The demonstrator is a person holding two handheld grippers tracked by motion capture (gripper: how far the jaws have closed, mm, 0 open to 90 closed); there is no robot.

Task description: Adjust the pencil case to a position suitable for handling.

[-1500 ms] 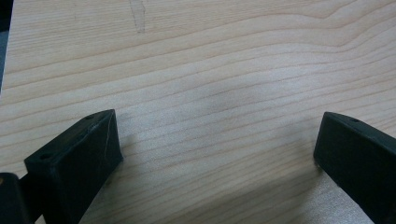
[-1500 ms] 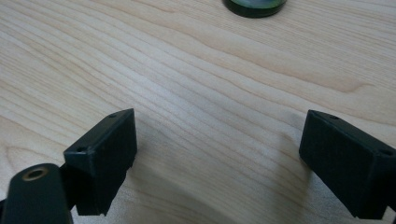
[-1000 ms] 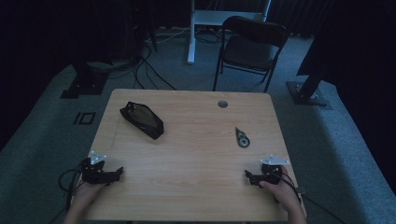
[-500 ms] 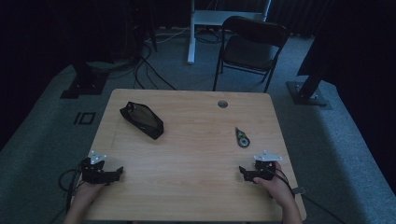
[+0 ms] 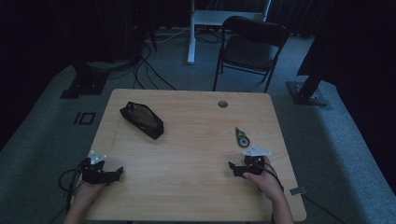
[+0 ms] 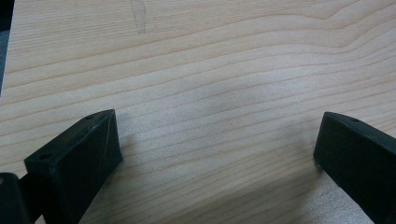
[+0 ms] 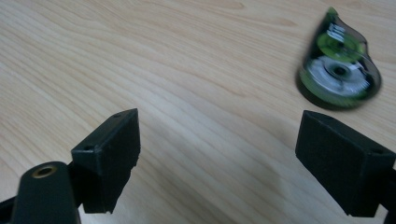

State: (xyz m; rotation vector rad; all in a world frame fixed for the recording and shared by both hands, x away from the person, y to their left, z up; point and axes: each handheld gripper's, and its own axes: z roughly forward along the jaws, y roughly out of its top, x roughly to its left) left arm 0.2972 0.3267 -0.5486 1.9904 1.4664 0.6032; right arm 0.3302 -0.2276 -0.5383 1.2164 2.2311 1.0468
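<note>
The right hand-held gripper (image 5: 239,169) has slid up and leftward since the earlier frame, toward the tape dispenser (image 5: 242,137) at centre right of the tabletop (image 5: 196,140). Its jaws gape wide, empty. The left hand-held gripper (image 5: 112,173), lower left, is likewise wide open, holding nothing.

Right tool (image 7: 218,154) with jaws spread wide over wooden table (image 7: 187,70), green correction-tape dispenser (image 7: 338,63) lying beyond, untouched
</note>
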